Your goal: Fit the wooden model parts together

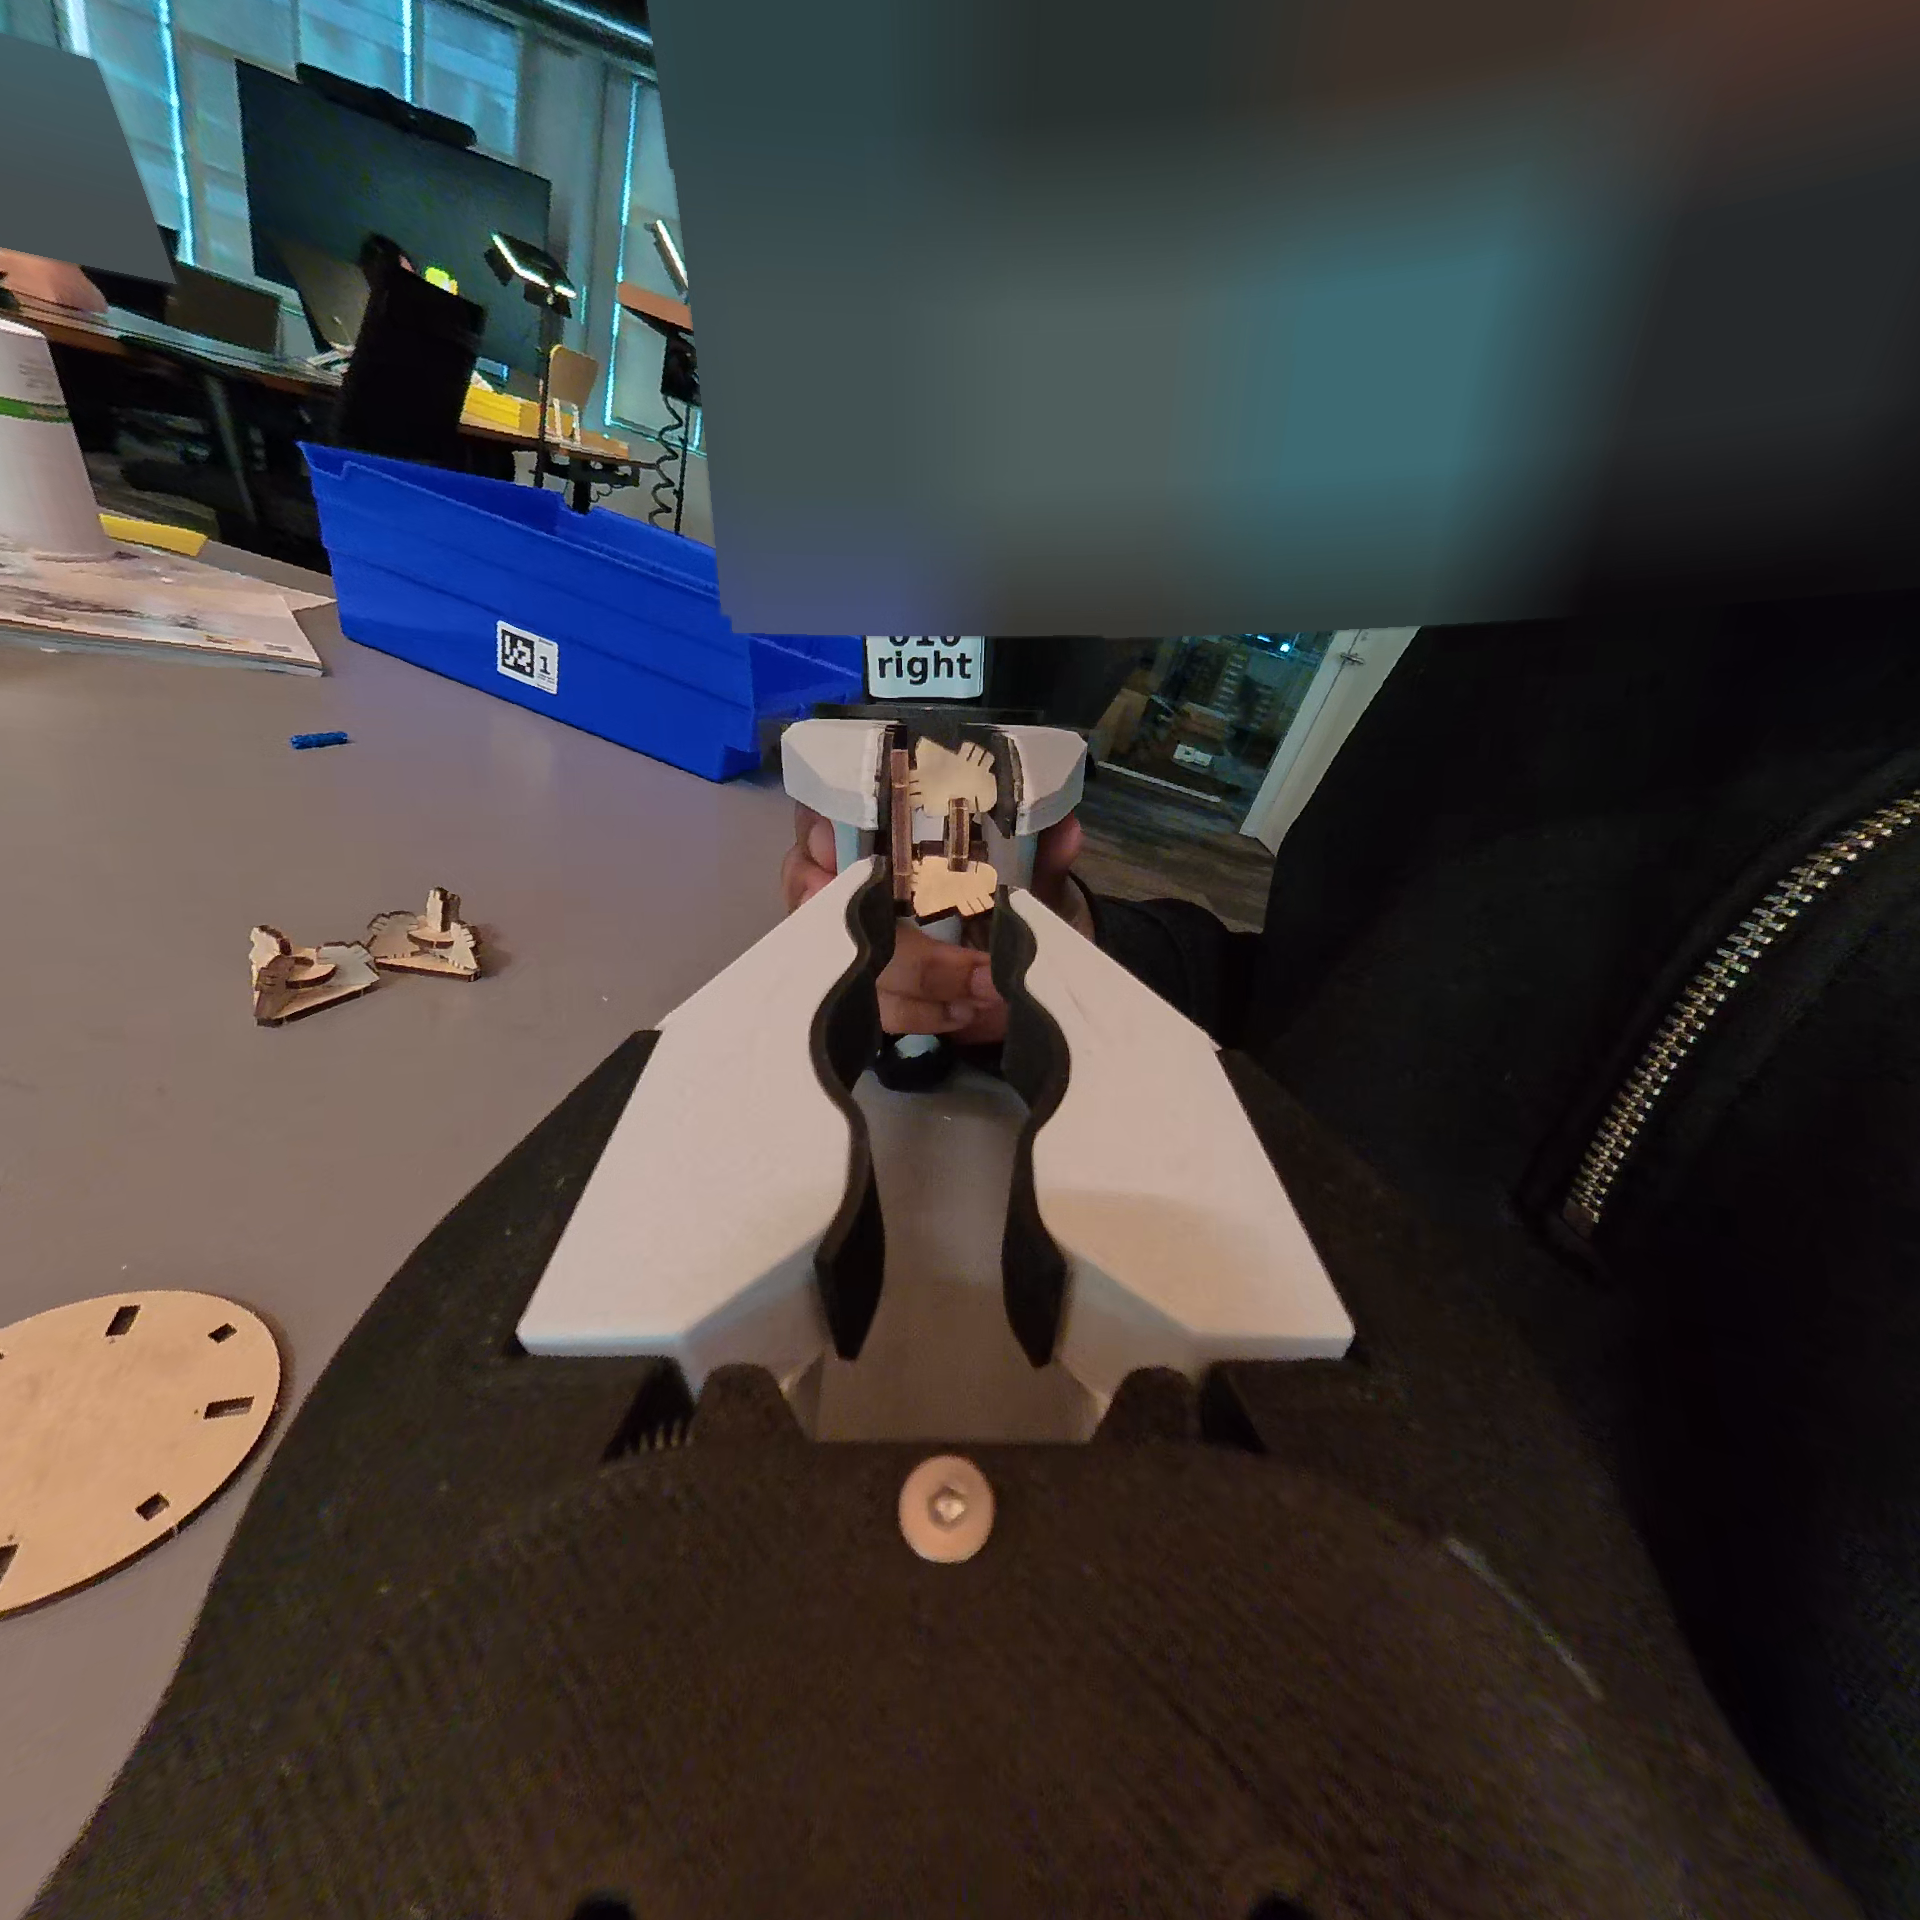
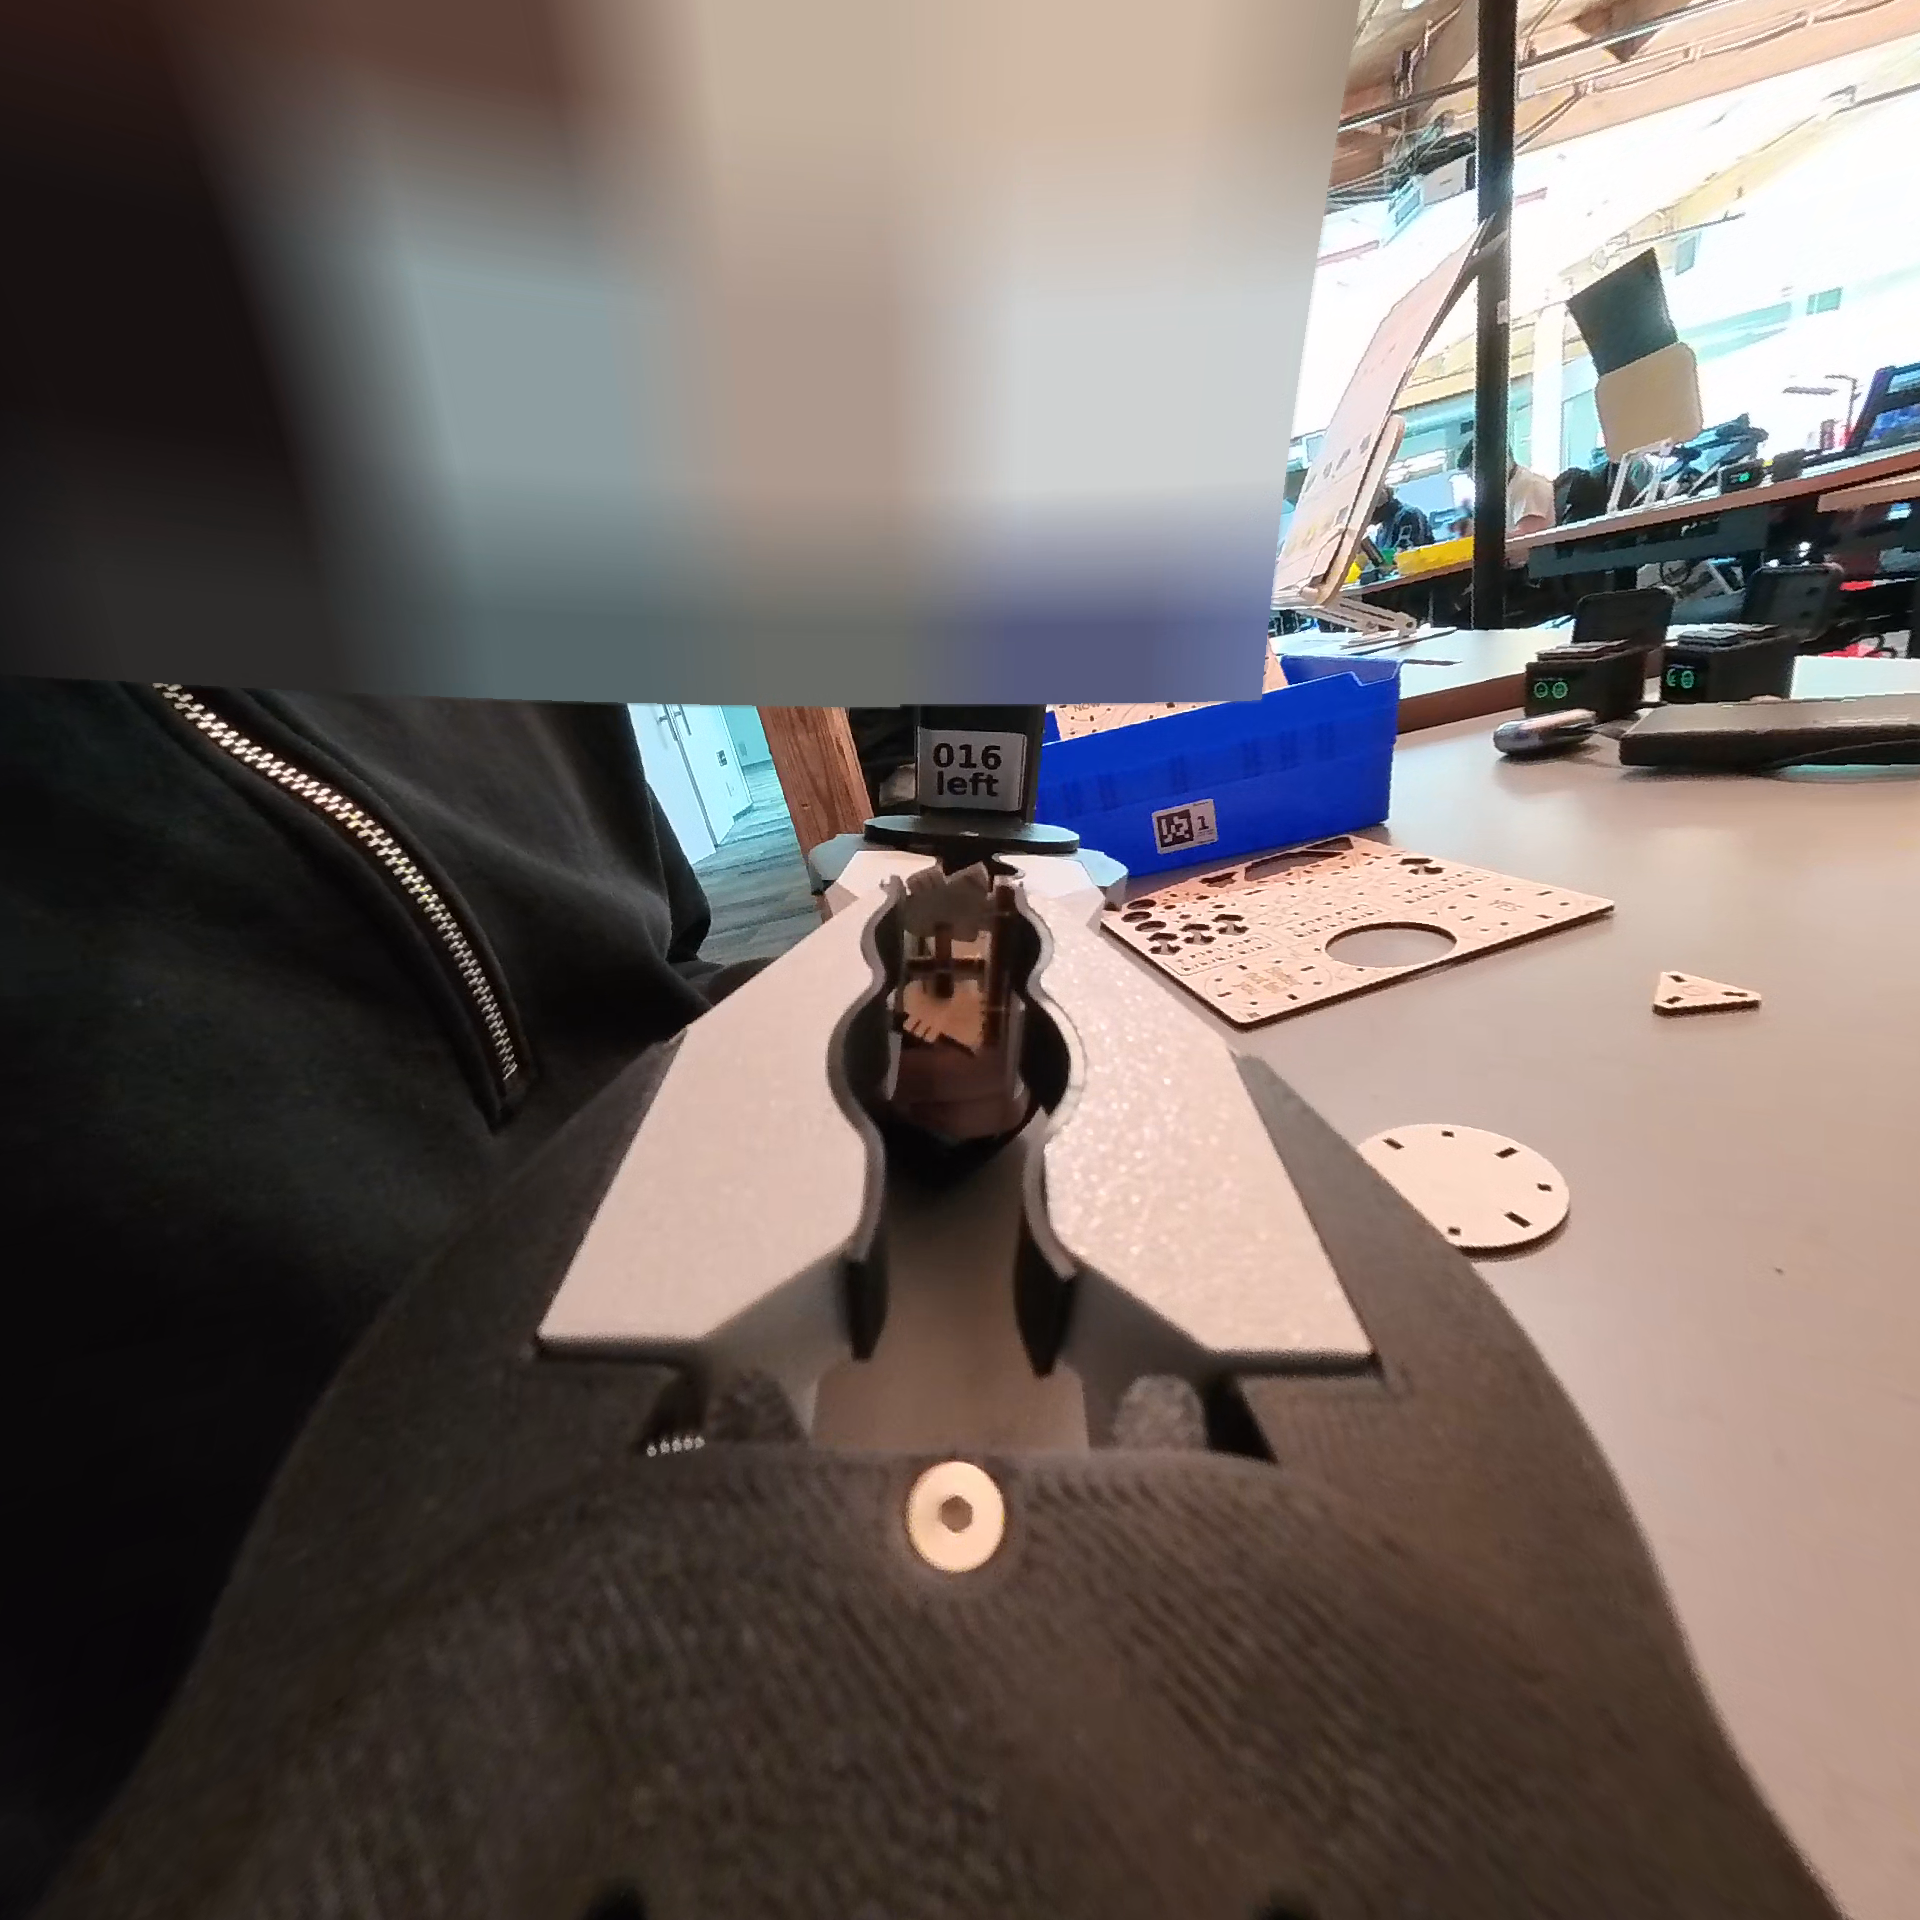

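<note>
- The bench [image 1: 312,1091] is grey and carries the loose parts; both grippers are held up above it, close to the person's dark zipped jacket [image 2: 312,987], so anything that slips out could fall to the bench or into the lap.
- A blue bin [image 1: 540,603] stands at the far side of the bench, with a cut-out plywood sheet [image 2: 1351,935] lying in front of it; neither is in reach of a dropped piece.
- The left gripper [image 1: 940,883] and the right gripper [image 2: 940,935] face each other nose to nose, tips nearly touching. My worry is that a small twist of either wrist would lever one against the other.
- The small wooden assembly [image 1: 940,831], thin laser-cut plates joined by slotted pegs, sits between both pairs of jaws. Both pairs are narrowed onto it and appear to clench it, each from its own end.
- With two grips on one delicate piece, pulling apart or squeezing harder could snap a tab or pop a joint loose.
- A slotted wooden disc [image 2: 1465,1184] lies flat on the bench, near the right gripper.
- Two similar small assemblies [image 1: 364,956] rest on the bench, well apart from the jaws.
- A small wooden triangle [image 2: 1704,992] lies alone.
</note>
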### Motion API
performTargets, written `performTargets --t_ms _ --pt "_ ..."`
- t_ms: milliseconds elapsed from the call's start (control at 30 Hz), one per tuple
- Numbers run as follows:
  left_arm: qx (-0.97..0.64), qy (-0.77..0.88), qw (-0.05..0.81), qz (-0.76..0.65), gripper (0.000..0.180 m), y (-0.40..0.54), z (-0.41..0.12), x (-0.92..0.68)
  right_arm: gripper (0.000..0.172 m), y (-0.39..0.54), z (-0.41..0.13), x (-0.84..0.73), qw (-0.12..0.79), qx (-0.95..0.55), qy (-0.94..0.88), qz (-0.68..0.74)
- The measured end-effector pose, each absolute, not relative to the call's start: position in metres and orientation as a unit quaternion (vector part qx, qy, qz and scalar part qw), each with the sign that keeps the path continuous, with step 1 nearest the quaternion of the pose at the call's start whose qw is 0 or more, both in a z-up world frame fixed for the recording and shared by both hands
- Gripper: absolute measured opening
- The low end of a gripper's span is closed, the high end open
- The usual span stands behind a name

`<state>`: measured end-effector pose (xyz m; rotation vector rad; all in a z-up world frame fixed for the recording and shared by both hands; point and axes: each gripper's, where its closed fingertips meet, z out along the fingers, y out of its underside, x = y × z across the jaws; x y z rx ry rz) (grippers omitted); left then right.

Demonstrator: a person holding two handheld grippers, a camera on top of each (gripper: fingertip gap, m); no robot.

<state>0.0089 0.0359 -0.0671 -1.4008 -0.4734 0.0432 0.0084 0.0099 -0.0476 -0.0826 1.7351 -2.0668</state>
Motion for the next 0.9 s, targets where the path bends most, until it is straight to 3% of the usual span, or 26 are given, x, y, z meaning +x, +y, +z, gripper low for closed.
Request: performTargets --t_ms 267,333,467,633,767,900 --pt "-0.637 -0.214 0.740 0.019 0.017 0.036 -0.066 0.010 0.019 0.010 -0.046 0.006 0.236 -0.018 0.619 -0.749" --pt "-0.633 -0.220 0.742 0.013 0.017 0.034 -0.066 0.009 0.027 0.011 -0.046 0.000 0.222 -0.005 0.618 -0.754" --pt "-0.603 -0.260 0.754 -0.020 0.017 0.023 -0.066 0.001 0.050 0.017 -0.038 -0.013 0.112 -0.014 0.617 -0.778" --pt "-0.543 -0.346 0.756 -0.122 0.017 0.006 -0.076 -0.016 0.073 0.019 -0.050 -0.020 -0.098 -0.085 0.658 -0.741" --pt "-0.562 -0.382 0.720 -0.143 0.017 0.010 -0.091 -0.020 0.063 0.018 -0.054 -0.024 -0.214 -0.140 0.655 -0.711" --pt "-0.586 -0.384 0.701 -0.129 0.018 0.016 -0.097 -0.019 0.062 0.001 -0.076 -0.019 -0.248 -0.209 0.689 -0.648"
